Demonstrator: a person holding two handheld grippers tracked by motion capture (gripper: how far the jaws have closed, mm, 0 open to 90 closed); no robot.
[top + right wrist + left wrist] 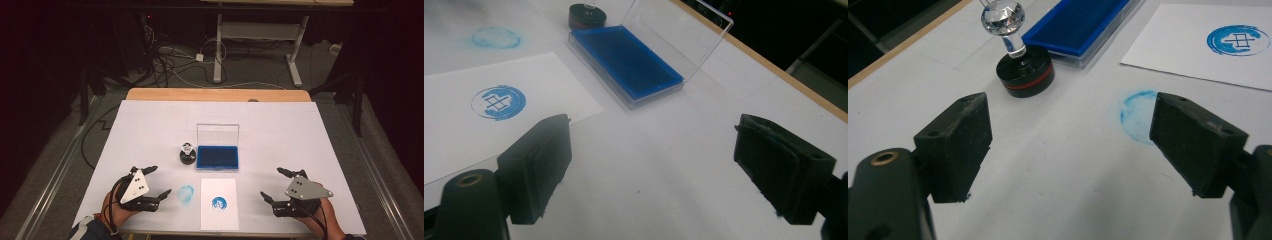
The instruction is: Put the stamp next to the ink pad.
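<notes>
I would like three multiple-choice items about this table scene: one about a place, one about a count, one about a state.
1. Where does the round black stamp with a clear crystal knob stand?
A. on the white paper sheet
B. beside the blue ink pad case, on its left in the high view
C. between one gripper's jaws

2. How many blue round marks show on the white paper sheet?
A. one
B. two
C. none

3. How is the clear lid of the blue ink pad case?
A. shut
B. raised open
C. lying apart

Answers: 1 B, it rests on the table next to the case. 2 A, the second, fainter mark lies off the sheet. 3 B, the lid stands behind the pad.
</notes>
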